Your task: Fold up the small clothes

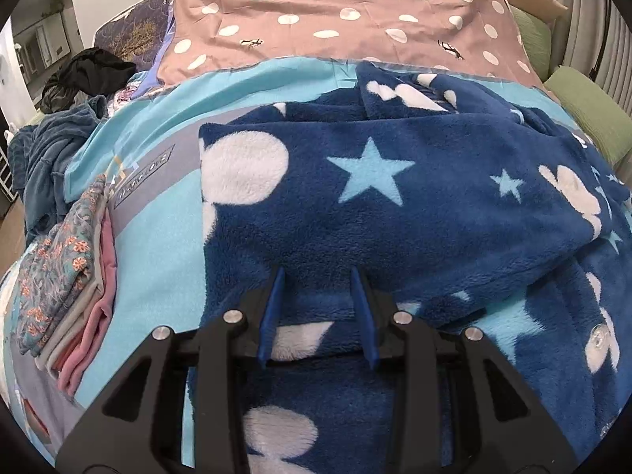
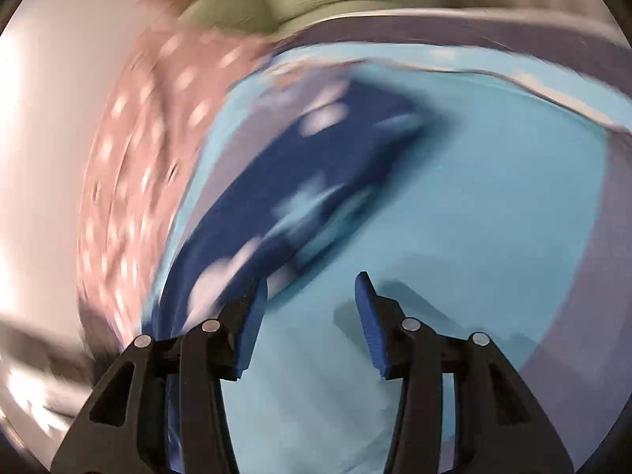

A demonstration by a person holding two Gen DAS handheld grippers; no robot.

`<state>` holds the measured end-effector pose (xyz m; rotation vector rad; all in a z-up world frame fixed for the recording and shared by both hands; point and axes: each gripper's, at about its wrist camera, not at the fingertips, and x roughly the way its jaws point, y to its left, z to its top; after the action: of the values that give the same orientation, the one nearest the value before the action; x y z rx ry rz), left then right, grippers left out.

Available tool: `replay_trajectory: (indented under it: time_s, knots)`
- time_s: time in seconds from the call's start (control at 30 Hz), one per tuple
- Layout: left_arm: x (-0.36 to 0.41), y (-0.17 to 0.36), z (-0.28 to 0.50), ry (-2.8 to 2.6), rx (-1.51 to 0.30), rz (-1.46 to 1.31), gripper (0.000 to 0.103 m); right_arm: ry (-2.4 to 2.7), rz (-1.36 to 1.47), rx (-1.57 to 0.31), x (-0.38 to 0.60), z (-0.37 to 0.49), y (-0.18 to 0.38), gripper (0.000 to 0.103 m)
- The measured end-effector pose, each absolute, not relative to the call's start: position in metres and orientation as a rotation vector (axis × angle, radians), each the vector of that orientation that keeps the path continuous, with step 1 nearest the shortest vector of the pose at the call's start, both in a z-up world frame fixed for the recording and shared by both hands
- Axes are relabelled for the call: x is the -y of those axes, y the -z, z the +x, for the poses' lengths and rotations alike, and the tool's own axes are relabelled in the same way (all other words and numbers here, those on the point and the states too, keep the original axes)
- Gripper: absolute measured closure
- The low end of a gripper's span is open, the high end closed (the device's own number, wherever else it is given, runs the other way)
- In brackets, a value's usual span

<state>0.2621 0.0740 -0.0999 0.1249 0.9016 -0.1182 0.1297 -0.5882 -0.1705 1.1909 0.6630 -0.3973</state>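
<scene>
My left gripper (image 1: pixel 318 276) sits with its blue fingers (image 1: pixel 272 308) parted a moderate way over the navy fleece garment (image 1: pixel 355 205); fleece shows between them, but I see no pinch on it. The fleece, printed with white circles and pale blue stars, lies spread and partly folded on the light blue bedsheet (image 1: pixel 158 268), one layer doubled over another near the gripper. Left of it, by the sheet's edge, a stack of folded clothes (image 1: pixel 67 276), floral piece on top, pink below. Beyond, a pink dotted sheet (image 1: pixel 335 23); far left, a heap of dark clothes (image 1: pixel 59 134); far right, green cushions (image 1: pixel 584 110). My right gripper (image 2: pixel 312 288) is open wide, holding nothing, above bare blue sheet; its view is heavily motion-blurred. The fleece (image 2: pixel 296 181) lies ahead and to its left, touching the left finger's side in view.
</scene>
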Motion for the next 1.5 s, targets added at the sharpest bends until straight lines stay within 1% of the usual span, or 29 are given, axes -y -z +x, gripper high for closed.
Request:
replay_trajectory:
  time_s: [0.07, 0.13, 0.17, 0.2, 0.37, 0.4, 0.43, 0.47, 0.5, 0.6, 0.67, 0.8, 0.93, 0.97, 1.0, 1.1, 1.2, 1.27, 1.37, 1.5]
  knots:
    - [-0.075, 0.100, 0.263, 0.120, -0.904, 0.120, 0.068, 0.432, 1.238, -0.628, 0.611, 0.129, 0.182, 0.055]
    - [-0.075, 0.100, 0.264, 0.117, -0.910, 0.123, 0.067, 0.423, 1.259, -0.610, 0.622, 0.136, 0.186, 0.048]
    - [-0.074, 0.100, 0.265, 0.116, -0.912, 0.123, 0.067, 0.420, 1.266, -0.601, 0.621, 0.142, 0.189, 0.041]
    - [-0.075, 0.100, 0.265, 0.116, -0.914, 0.122, 0.067, 0.422, 1.277, -0.592, 0.627, 0.146, 0.190, 0.039]
    - [-0.078, 0.100, 0.264, 0.123, -0.907, 0.093, 0.067, 0.512, 1.327, -0.569, 0.647, 0.165, 0.201, 0.039]
    - [-0.078, 0.100, 0.264, 0.124, -0.905, 0.090, 0.067, 0.529, 1.322, -0.570, 0.649, 0.167, 0.201, 0.041]
    - [-0.079, 0.100, 0.264, 0.124, -0.904, 0.087, 0.067, 0.563, 1.289, -0.590, 0.650, 0.171, 0.198, 0.054]
    - [-0.079, 0.100, 0.264, 0.123, -0.903, 0.087, 0.067, 0.577, 1.259, -0.612, 0.650, 0.175, 0.196, 0.077]
    - [-0.079, 0.100, 0.264, 0.123, -0.903, 0.089, 0.067, 0.552, 1.266, -0.608, 0.650, 0.176, 0.195, 0.091]
    - [-0.079, 0.100, 0.264, 0.124, -0.903, 0.088, 0.067, 0.420, 1.349, -0.512, 0.641, 0.178, 0.179, 0.091]
    - [-0.079, 0.099, 0.264, 0.127, -0.902, 0.080, 0.067, 0.286, 1.293, -0.473, 0.618, 0.191, 0.145, 0.091]
    - [-0.082, 0.098, 0.264, 0.140, -0.900, 0.051, 0.067, 0.015, 1.120, -0.465, 0.542, 0.222, 0.074, 0.091]
    - [-0.080, 0.092, 0.264, 0.128, -0.900, 0.051, 0.066, -0.243, 0.957, -0.516, 0.442, 0.243, 0.032, 0.091]
    - [-0.079, 0.089, 0.264, 0.128, -0.898, 0.046, 0.062, -0.287, 0.921, -0.532, 0.420, 0.245, 0.028, 0.091]
    - [-0.078, 0.083, 0.263, 0.149, -0.890, 0.022, 0.057, -0.336, 0.880, -0.555, 0.394, 0.248, 0.025, 0.091]
    - [-0.070, 0.067, 0.261, 0.256, -0.860, -0.080, 0.057, -0.472, 0.787, -0.645, 0.314, 0.261, 0.029, 0.091]
    - [-0.054, 0.056, 0.263, 0.362, -0.852, -0.136, 0.055, -0.550, 0.713, -0.748, 0.260, 0.272, 0.043, 0.091]
    - [-0.046, 0.054, 0.265, 0.422, -0.859, -0.177, 0.052, -0.562, 0.657, -0.797, 0.237, 0.271, 0.054, 0.091]
    - [-0.032, 0.060, 0.270, 0.511, -0.889, -0.235, 0.041, -0.571, 0.584, -0.851, 0.217, 0.266, 0.071, 0.091]
    - [-0.019, 0.071, 0.280, 0.578, -0.941, -0.328, 0.037, -0.534, 0.439, -0.857, 0.202, 0.257, 0.084, 0.090]
